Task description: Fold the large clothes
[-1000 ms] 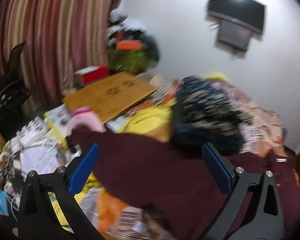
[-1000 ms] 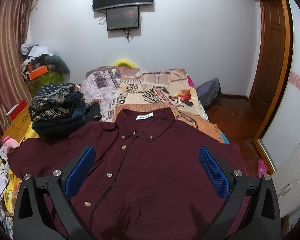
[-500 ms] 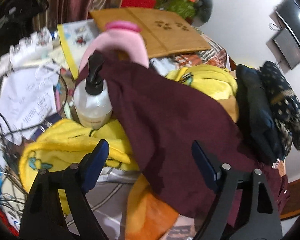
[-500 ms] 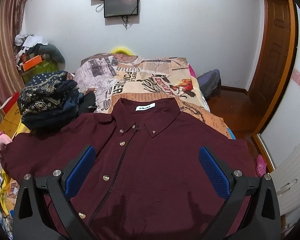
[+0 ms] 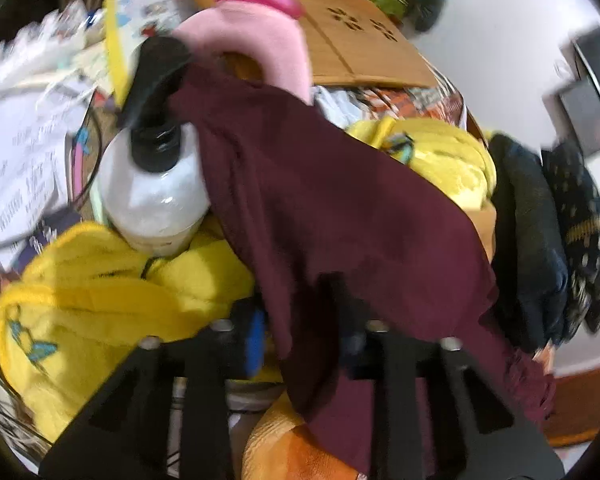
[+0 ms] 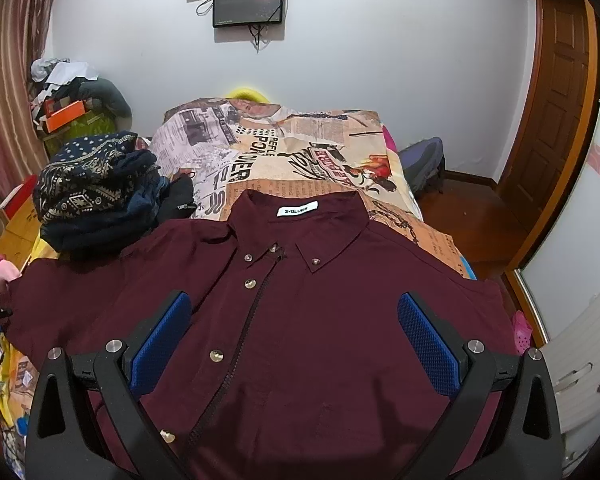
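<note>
A maroon button-up shirt [image 6: 332, 292] lies spread front-up on the bed, collar toward the far wall. Its left sleeve [image 5: 320, 200] hangs off the bed's side over a pump bottle [image 5: 152, 196] and a yellow towel [image 5: 100, 292]. My left gripper [image 5: 304, 340] is at the sleeve's lower edge, its jaws closing with the fabric bunched between them; cloth hides one finger. In the right wrist view my right gripper [image 6: 294, 336] hovers open above the shirt's chest, with nothing between its blue pads [image 6: 428, 344].
A pile of dark patterned clothes [image 6: 96, 188] sits on the bed to the left of the shirt. Beside the bed are papers [image 5: 16, 152], a pink soft thing [image 5: 256, 32] and a wooden board [image 5: 360, 52]. A wooden door [image 6: 560, 100] stands at the right.
My left gripper dropped down to the hanging sleeve and its jaws narrowed from wide open onto the fabric. The right gripper stayed open and drifted slightly over the shirt.
</note>
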### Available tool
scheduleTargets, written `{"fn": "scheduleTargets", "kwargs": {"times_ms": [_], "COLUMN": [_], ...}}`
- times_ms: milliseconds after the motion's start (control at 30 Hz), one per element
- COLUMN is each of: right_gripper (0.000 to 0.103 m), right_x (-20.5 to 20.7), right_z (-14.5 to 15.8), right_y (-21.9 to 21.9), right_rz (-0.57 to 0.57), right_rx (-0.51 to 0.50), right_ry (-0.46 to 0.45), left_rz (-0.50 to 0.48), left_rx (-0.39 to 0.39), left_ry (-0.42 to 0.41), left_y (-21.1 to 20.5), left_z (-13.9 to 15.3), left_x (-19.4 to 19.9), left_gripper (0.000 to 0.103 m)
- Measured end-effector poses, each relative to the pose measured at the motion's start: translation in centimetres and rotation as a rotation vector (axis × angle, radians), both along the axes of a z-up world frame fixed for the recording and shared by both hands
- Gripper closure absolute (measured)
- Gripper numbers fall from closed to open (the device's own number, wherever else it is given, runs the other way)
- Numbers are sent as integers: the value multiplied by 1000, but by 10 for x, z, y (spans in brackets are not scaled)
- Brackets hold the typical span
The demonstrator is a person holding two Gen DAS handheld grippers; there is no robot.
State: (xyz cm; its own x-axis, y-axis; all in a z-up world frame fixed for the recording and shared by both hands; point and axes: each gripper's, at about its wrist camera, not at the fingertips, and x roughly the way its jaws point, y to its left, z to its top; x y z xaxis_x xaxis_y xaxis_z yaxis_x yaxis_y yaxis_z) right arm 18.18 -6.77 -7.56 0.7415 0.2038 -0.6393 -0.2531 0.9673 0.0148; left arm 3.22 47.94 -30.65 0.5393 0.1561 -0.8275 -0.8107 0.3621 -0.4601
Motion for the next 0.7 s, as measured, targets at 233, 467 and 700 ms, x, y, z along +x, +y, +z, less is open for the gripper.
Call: {"fn": "scheduleTargets", "kwargs": {"times_ms": [233, 467, 700], "right_gripper": [1, 1, 1], "right_x": [-2, -6, -13], "right_z": [0, 0, 2], "right_y": [-3, -8, -24], "right_rz": [1, 0, -7], "right_rx": [-1, 3, 11], "right_ry": [0, -5, -17], "left_rz": [-125, -181, -303], "left_rx": [255, 389, 497], "left_ry": [103, -57, -247], "left_y": [-31, -69, -134], "left_z": [57, 141, 218], "left_x": [23, 24, 39], "left_gripper": [96, 99, 100]}}
